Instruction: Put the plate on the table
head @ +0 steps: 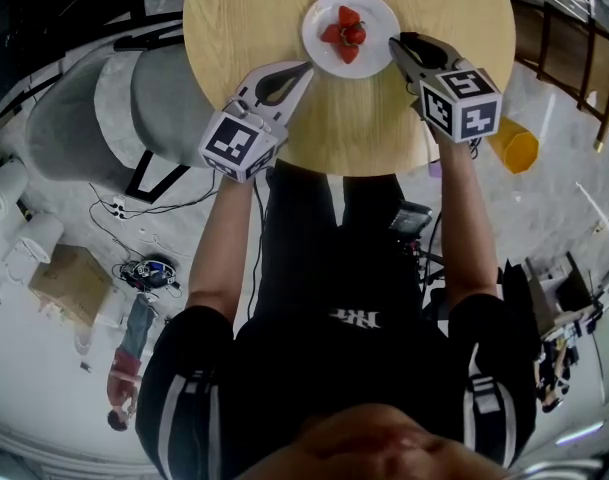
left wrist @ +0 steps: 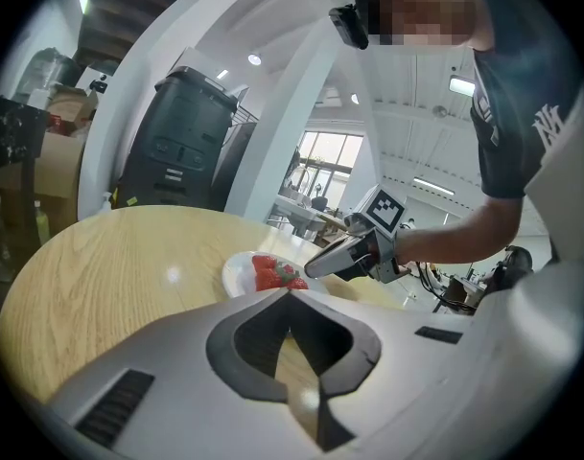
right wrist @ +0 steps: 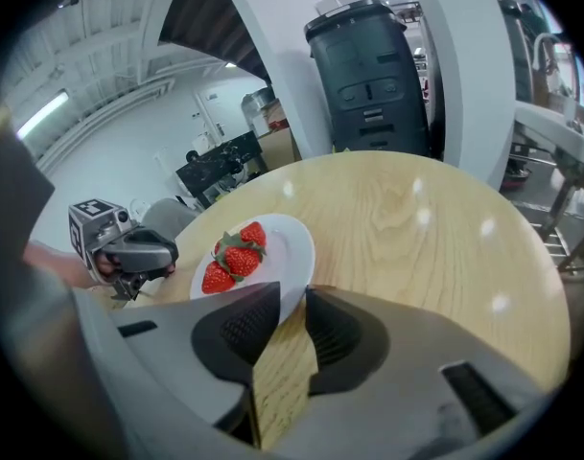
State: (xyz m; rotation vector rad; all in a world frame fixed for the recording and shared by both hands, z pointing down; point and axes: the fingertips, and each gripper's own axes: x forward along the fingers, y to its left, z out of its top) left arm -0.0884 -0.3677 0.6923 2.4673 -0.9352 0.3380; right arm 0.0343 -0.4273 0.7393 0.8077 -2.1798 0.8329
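A white plate with strawberries lies flat on the round wooden table. My right gripper is at the plate's right rim. In the right gripper view its jaws stand a narrow slit apart with the rim of the plate between the tips, so the right gripper is shut on it. My left gripper hovers just short of the plate's near-left side, shut and empty. In the left gripper view the left gripper points at the plate, with the right gripper beyond it.
Grey chairs stand left of the table and a yellow object is on the floor to the right. A tall dark bin stands beyond the table's far edge. Bare wood surrounds the plate.
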